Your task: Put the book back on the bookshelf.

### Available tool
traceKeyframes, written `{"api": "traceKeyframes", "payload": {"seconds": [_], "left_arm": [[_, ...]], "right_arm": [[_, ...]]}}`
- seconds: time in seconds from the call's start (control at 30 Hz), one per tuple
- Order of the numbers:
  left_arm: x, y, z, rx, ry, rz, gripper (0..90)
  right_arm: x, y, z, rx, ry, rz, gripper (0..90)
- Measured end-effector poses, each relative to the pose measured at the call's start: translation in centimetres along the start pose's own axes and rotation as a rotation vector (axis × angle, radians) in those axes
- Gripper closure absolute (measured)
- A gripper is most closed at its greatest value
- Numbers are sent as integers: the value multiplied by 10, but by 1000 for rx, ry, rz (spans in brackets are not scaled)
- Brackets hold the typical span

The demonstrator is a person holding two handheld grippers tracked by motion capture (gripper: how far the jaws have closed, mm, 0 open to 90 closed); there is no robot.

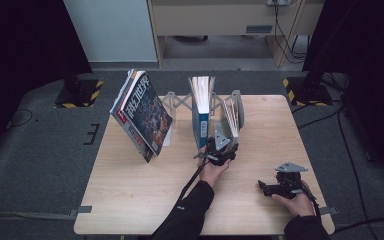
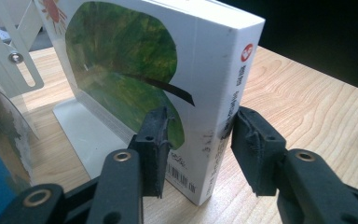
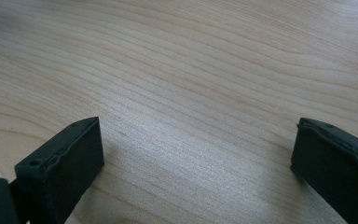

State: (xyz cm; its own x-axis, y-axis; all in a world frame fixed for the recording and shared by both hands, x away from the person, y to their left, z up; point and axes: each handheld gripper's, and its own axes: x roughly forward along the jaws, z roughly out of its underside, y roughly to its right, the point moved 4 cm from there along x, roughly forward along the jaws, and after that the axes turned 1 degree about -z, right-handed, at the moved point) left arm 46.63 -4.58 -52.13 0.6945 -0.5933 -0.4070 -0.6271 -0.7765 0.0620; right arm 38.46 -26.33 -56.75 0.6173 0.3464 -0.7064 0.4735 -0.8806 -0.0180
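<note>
Grey carpet surrounds a light wooden table [image 1: 130, 190], which carries an expandable metal book rack [image 1: 177, 102] at its far edge. Left of the rack, a magazine [image 1: 145, 115] with a dark illustrated cover leans steeply. Within the rack, a blue-spined book [image 1: 202, 117] stands upright; to its right stands a white book [image 2: 168, 79] bearing a green leaf picture, its lower corner resting on the table beside the rack's white base plate [image 2: 84, 130].

Left gripper [image 2: 196, 144] is positioned at this white book's near spine edge, one jaw on the cover side and one on the spine side. The jaws straddle the corner with a slight gap visible on each side, so they are parted and not pressing. Right gripper [image 3: 196, 154] rests low over bare wood at the table's near right, well apart from the books, jaws spread wide with nothing between them.
</note>
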Motion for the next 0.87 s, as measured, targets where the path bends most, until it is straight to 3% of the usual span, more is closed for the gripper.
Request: {"api": "traceKeyframes", "payload": {"seconds": [0.1,0.23,0.47,0.57,0.67,0.87], "left_arm": [[-1,0,1,20,-20,-6,529],[-10,3,2,37,-43,26,488],[-42,5,2,49,-71,106,428],[-59,5,5,127,-103,114,401],[-73,4,12,124,-116,139,375],[-93,-10,37,144,-227,167,321]], "right_arm": [[0,0,0,0,0,0,26],[0,0,0,-1,0,0,26],[0,0,0,-1,0,0,26],[0,0,0,-1,0,0,26],[0,0,0,-1,0,0,26],[0,0,0,-1,1,0,26]]}}
